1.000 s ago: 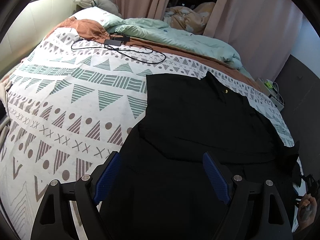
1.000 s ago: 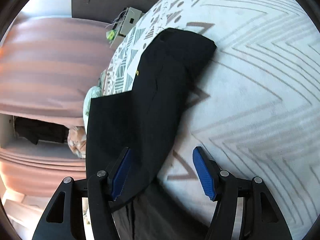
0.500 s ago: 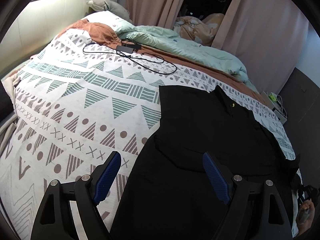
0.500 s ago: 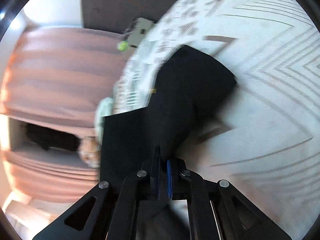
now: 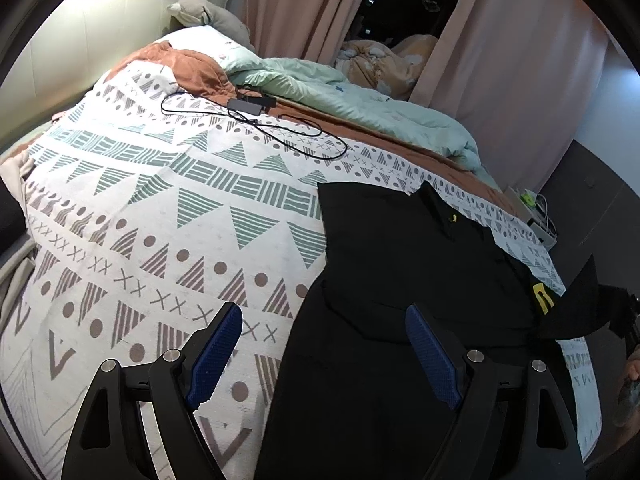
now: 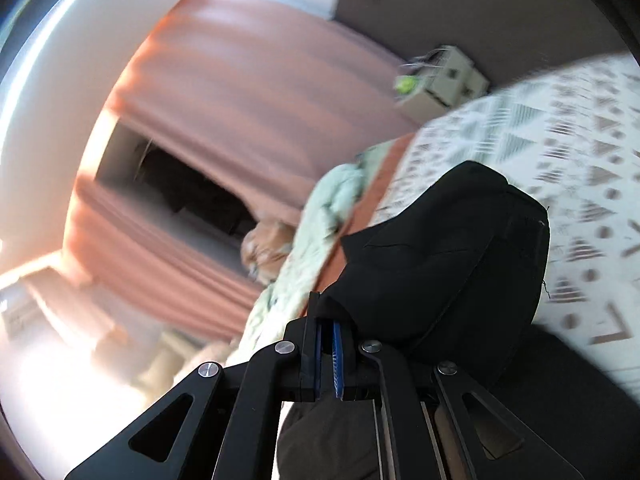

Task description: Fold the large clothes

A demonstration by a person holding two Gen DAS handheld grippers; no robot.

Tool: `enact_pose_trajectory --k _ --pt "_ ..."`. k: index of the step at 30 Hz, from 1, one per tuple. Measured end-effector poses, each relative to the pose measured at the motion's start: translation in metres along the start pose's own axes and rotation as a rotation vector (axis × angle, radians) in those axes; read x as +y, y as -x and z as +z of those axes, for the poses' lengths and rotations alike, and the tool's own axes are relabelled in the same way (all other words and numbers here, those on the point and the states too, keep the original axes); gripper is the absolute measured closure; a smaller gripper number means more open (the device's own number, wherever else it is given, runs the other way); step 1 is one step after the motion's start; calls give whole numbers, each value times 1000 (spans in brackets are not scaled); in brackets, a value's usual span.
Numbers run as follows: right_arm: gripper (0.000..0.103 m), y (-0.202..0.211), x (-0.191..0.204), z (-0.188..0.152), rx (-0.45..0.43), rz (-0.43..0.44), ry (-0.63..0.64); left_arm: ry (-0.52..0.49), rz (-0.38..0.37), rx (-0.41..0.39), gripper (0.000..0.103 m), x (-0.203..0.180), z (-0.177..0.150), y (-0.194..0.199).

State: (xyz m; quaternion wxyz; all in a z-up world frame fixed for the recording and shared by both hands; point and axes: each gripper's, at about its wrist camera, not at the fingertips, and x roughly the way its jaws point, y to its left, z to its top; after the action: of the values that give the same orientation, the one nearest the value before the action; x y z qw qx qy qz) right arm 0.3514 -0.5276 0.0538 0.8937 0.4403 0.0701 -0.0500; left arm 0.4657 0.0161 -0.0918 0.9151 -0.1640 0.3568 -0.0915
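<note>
Black shirt (image 5: 400, 248) spread on the patterned bed (image 5: 160, 208), near its right edge. Left claw (image 5: 324, 356) wide apart, hovering over the shirt's hem. Right claw (image 6: 328, 354) clamped on a lifted shirt corner.

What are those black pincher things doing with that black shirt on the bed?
A person is folding a large black shirt spread on the patterned white bedspread, with a gripper in each hand. The right gripper has its jaws shut on a part of the shirt near its edge and holds that part raised off the bed. The left gripper hangs over the shirt's near edge, jaws wide open, holding nothing. A black charger cable lies farther up the bed.
</note>
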Motion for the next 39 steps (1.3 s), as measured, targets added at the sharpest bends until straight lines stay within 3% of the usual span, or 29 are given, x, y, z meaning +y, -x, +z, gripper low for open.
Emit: enact_pose_trajectory --k 5,13,22,24,25,26,28,32,39 --pt "97 -39 56 -39 79 21 94 50 12 -6 18 30 4 8" --pt "98 -104 87 -118 259 40 148 94 50 2 18 62 8 7" --pt "96 -160 98 -200 562 -77 296 84 81 35 18 61 6 -3" --pt "79 -172 94 -208 649 -90 288 83 79 34 18 57 6 -3" --pt "56 -173 91 -210 666 -89 292 83 77 34 18 54 7 -3" --pt "39 -170 89 -210 665 -81 299 82 74 33 18 51 7 -3" --pt "33 -159 85 -206 656 -59 313 77 69 32 18 44 7 -2" --pt "32 -135 69 -201 690 -34 270 60 60 27 18 26 9 1" --pt "32 -97 10 -165 644 -140 152 -5 47 14 18 -17 8 5"
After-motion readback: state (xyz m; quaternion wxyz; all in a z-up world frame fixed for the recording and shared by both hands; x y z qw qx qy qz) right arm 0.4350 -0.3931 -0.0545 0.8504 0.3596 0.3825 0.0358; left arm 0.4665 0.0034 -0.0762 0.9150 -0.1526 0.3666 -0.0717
